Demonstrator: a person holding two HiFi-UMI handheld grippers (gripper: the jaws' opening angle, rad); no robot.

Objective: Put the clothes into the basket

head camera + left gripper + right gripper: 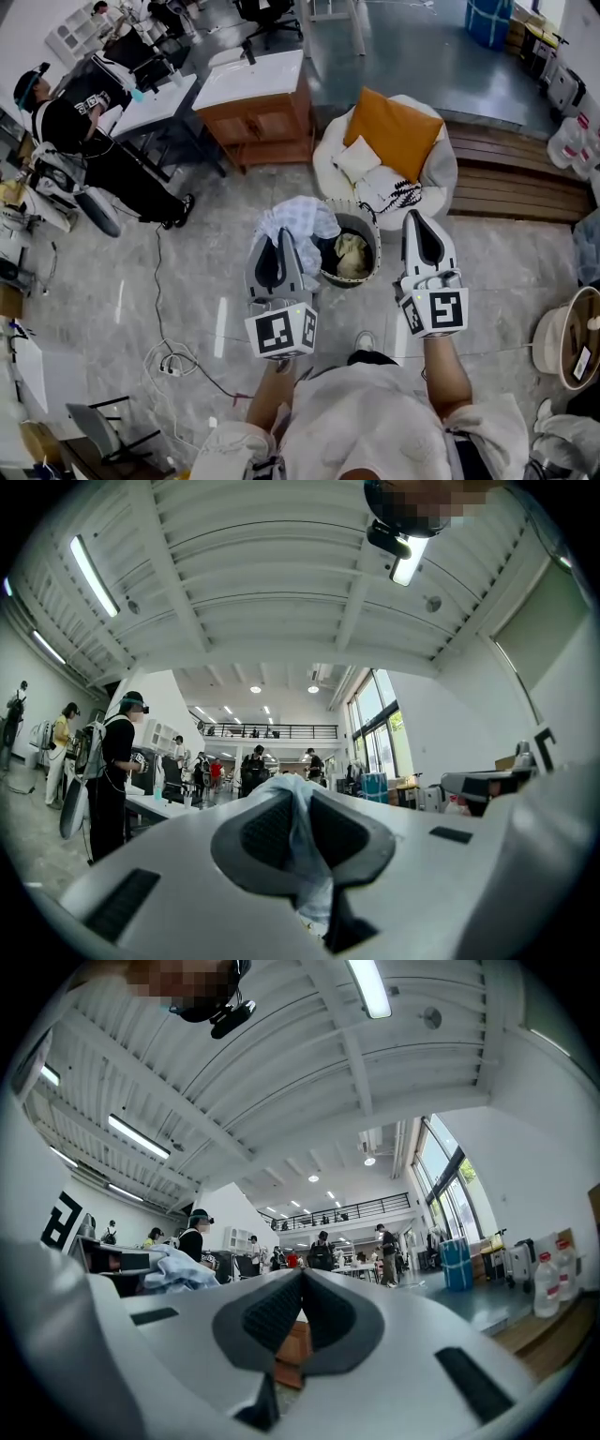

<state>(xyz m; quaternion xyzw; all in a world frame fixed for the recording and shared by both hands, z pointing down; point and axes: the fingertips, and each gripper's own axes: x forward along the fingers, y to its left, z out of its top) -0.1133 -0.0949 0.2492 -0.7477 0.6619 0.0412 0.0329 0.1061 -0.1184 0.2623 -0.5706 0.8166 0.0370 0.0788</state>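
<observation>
A pale blue and white garment [298, 221] bunches at the tip of my left gripper [282, 236], which is shut on it. From the head view the cloth overlaps the left rim of the dark round basket [373, 265] on the floor. A yellowish garment [352, 253] lies inside the basket. In the left gripper view the pale cloth [302, 832] is pinched between the jaws of the left gripper [295, 785]. My right gripper [416, 219] hovers at the basket's right side. Its jaws meet with nothing between them, as the right gripper [302, 1275] also shows in its own view.
A white beanbag chair [441, 169] with an orange cushion [394, 131] stands just behind the basket. A wooden cabinet [258, 112] is at the back left and a wooden platform [511, 173] at the right. A person in black [80, 117] works at the left. Cables [173, 361] lie on the floor.
</observation>
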